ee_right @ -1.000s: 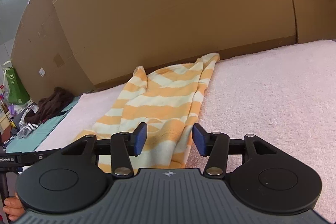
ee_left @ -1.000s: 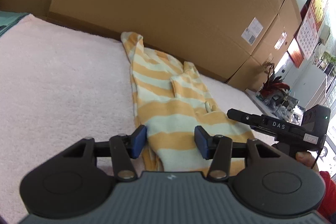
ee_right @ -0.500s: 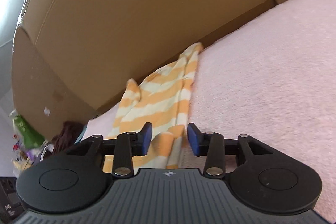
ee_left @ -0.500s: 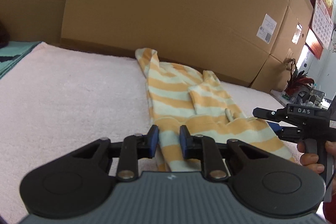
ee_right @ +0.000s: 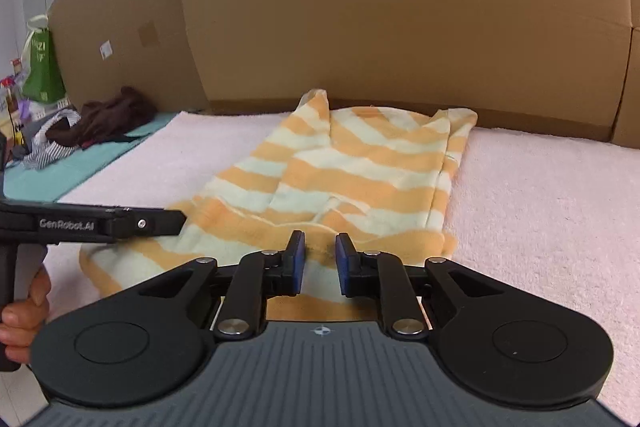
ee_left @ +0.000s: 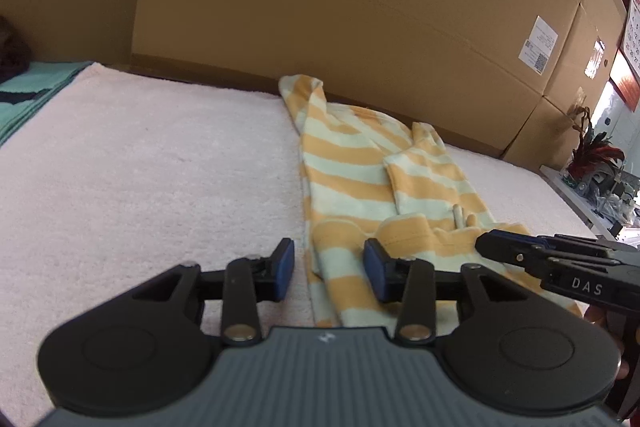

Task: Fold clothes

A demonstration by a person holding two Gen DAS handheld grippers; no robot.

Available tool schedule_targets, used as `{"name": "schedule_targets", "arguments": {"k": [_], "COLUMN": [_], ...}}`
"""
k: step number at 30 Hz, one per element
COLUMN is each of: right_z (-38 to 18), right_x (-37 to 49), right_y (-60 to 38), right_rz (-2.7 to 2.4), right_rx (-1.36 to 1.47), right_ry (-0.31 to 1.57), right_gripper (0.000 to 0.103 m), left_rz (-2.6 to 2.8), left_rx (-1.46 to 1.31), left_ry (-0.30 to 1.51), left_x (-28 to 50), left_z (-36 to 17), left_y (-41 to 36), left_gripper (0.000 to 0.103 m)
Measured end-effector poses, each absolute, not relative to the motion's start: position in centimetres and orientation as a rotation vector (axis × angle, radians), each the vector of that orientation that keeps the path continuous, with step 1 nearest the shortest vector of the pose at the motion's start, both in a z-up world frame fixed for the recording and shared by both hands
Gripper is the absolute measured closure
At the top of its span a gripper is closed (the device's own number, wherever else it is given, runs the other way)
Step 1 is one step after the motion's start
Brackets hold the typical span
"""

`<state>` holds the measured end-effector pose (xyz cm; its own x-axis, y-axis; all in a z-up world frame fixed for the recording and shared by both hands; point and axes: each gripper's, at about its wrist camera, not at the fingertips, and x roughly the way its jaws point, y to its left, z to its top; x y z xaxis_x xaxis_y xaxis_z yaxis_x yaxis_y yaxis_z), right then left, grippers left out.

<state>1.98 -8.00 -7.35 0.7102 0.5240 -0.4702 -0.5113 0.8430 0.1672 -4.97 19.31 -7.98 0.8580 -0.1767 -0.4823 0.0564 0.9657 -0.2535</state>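
**Left wrist view: both grippers at the striped garment's near hem**

The orange-and-cream striped garment [ee_left: 360, 179] lies lengthwise on the pink towel-covered surface [ee_left: 140, 167], its far end at the back edge against the cardboard boxes [ee_left: 360, 7]. The left gripper [ee_left: 328, 269] stands wide apart over the hem's left corner. The right gripper [ee_right: 320, 263] is narrowly parted, gripping nothing.

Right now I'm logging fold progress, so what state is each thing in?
striped shirt: lying on the pink towel, sides folded in, near hem rumpled
left gripper: open, fingers astride the near left edge of the shirt
right gripper: narrowly open over the hem, no cloth pinched
dark clothes: heaped, unfolded
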Motion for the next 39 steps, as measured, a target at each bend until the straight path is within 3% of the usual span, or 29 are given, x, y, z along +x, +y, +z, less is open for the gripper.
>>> {"name": "schedule_targets", "arguments": {"k": [1, 3, 5, 7, 8, 11, 14, 15, 20, 24, 32, 34, 39], "right_z": [-7.3, -7.5, -7.9, -8.2, -8.2, -7.9, -7.9, -8.1, -8.6, -8.3, -8.4, -8.4, -8.4], "right_x": [2.5, 2.8, 2.3, 1.5, 1.4, 1.0, 0.8, 0.9, 1.3, 1.0, 1.2, 1.2, 1.2], "right_y": [-8.2, -8.8, -9.8, -10.5, -10.3, -9.5, -9.8, -10.3, -12.3, -11.8, -11.5, -11.5, -11.5], "right_rz": [0.568, 0.552, 0.552, 0.545, 0.537, 0.509, 0.483, 0.468, 0.448, 0.449, 0.459, 0.459, 0.461], "right_rx": [0.057, 0.121, 0.202, 0.264, 0.254, 0.209, 0.225, 0.264, 0.4, 0.363, 0.348, 0.349, 0.348], "right_ry": [0.543, 0.558, 0.56, 0.545, 0.538, 0.516, 0.498, 0.497, 0.504, 0.49, 0.492, 0.491, 0.492], "right_gripper": [0.087, 0.087, 0.087, 0.087, 0.087, 0.087, 0.085, 0.085, 0.085, 0.082, 0.077, 0.077, 0.077], "left_rz": [-0.114, -0.136, -0.205, -0.265, -0.288, -0.29, -0.263, -0.259, -0.241, -0.232, -0.318, -0.29, -0.285], "left_rx": [-0.214, -0.182, -0.146, -0.108, -0.096, -0.127, -0.159, -0.175, -0.255, -0.299, -0.138, -0.111, -0.186], "left_ry": [0.498, 0.425, 0.369, 0.368, 0.395, 0.529, 0.606, 0.608, 0.505, 0.411, 0.468, 0.491, 0.448], "left_x": [-5.5, -6.6, -7.2, -6.8, -6.2, -3.2, -1.0, -0.7, -2.5, -6.8, -10.4, -10.0, -10.1], "left_z": [-7.6, -6.4, -5.3, -5.0, -5.3, -6.6, -7.1, -7.2, -6.9, -6.1, -8.0, -8.9, -7.7], "left_y": [19.1, 18.5, 17.3, 15.9, 15.3, 14.7, 15.2, 15.6, 17.9, 20.3, 17.3, 17.2, 18.8], "left_gripper": [0.072, 0.072, 0.07, 0.056, 0.054, 0.061, 0.062, 0.055, 0.059, 0.049, 0.048, 0.031, 0.037]}}
